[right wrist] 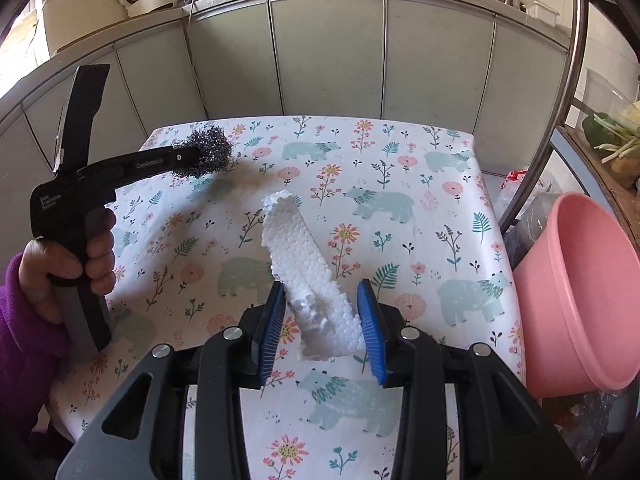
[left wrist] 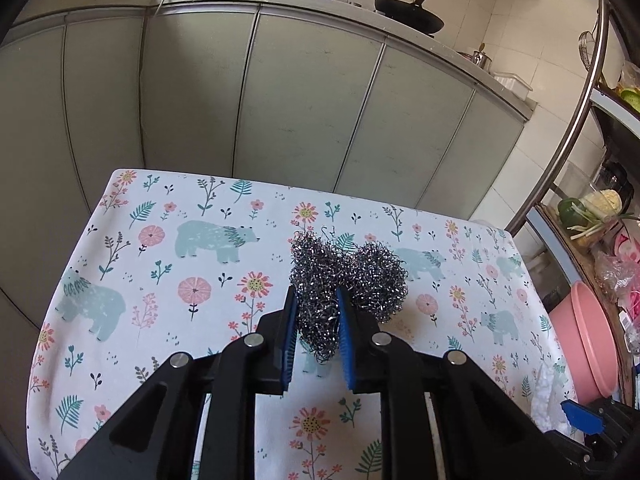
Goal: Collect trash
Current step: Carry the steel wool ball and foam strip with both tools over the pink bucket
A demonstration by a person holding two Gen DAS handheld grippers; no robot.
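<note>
Left wrist view: the left gripper [left wrist: 316,320] is clamped on a steel wool scrubber [left wrist: 344,280] above the floral tablecloth [left wrist: 160,272]; grey cabinet doors [left wrist: 280,92] rise behind.

Right wrist view: the right gripper [right wrist: 324,320] pinches a white foam piece [right wrist: 308,272] over the cloth, a pink basin [right wrist: 580,292] just beside the counter's edge. The hand [right wrist: 68,264] holds the other tool at left.

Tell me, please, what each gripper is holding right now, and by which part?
The left gripper pinches the steel wool scrubber by its near lobe. The right gripper brackets the foam strip's near end; whether it is gripped cannot be told.
</note>
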